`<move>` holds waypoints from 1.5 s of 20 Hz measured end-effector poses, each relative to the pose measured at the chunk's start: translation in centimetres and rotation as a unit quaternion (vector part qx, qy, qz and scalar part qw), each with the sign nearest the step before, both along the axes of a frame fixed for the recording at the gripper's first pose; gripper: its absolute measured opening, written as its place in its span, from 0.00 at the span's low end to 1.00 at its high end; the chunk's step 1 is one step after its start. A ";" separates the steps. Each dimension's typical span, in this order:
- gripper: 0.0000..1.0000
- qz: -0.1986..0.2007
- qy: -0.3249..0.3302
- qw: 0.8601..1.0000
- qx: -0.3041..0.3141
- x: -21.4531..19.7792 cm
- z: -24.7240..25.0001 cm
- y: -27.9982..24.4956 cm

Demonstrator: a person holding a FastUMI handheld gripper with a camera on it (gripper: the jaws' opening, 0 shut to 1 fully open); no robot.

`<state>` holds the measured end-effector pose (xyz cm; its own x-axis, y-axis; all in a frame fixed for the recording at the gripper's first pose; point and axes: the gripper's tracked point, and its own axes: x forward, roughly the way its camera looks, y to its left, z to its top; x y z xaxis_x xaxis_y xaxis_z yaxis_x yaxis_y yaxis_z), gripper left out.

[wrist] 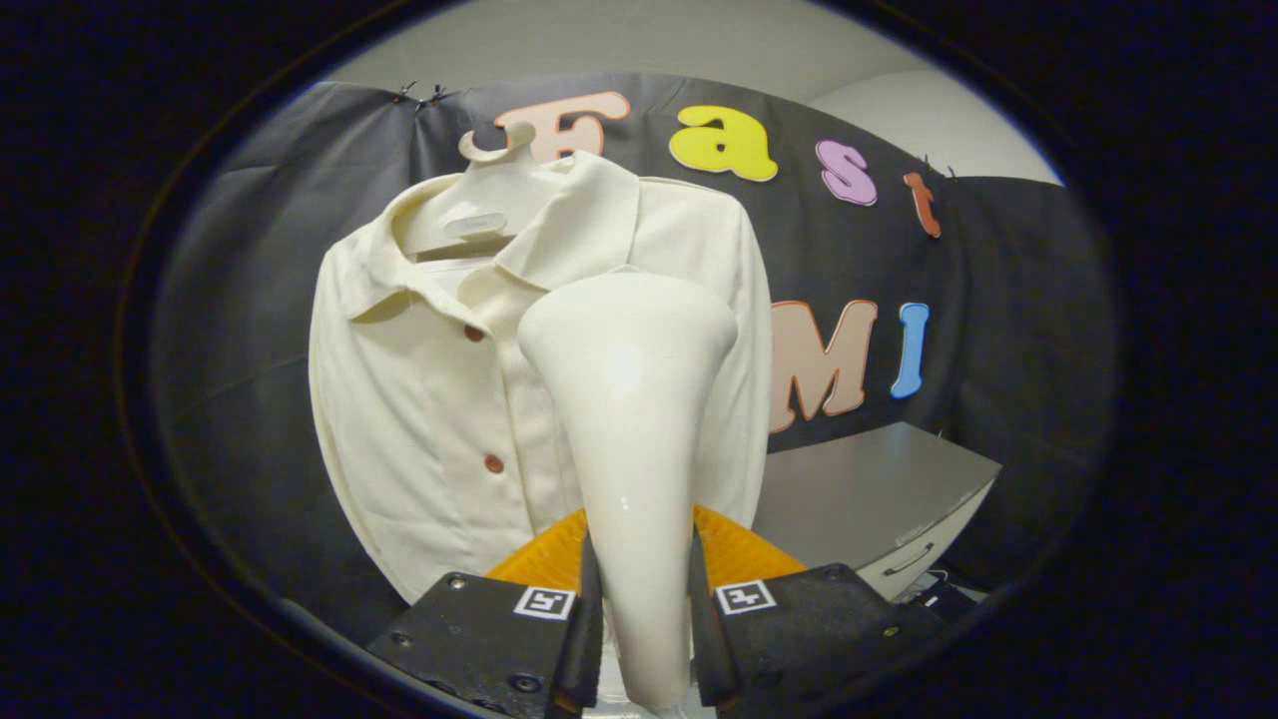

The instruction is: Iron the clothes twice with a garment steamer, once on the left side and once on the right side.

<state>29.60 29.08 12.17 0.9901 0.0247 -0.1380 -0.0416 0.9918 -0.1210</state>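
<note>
Both fingers (589, 599) of the gripper (640, 609) clamp the garment steamer (629, 439), its head against the shirt (429, 399); cabinet (869, 489) beside the shirt's hem.

- The gripper (639, 609) is clamped on the handle of a cream garment steamer (629, 419), one finger pressing each side.
- The steamer's wide head rises ahead of the fingers, in front of the shirt's right half.
- A cream collared shirt (439, 399) with brown buttons (493, 463) hangs on a pale hanger (489, 185).
- A grey bench (869, 494) with a drawer handle stands beyond, beside the shirt.
</note>
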 end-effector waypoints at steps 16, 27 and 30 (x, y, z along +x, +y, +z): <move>0.38 -0.042 0.056 0.998 0.004 1.9 -12.6 -4.3; 0.38 -0.069 0.104 0.992 0.021 0.7 -19.2 -6.1; 0.38 -0.076 0.122 0.989 0.033 0.3 -21.9 -6.3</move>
<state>29.85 22.73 -9.73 0.9209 -0.1044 -0.3756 0.0884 0.9943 -0.0596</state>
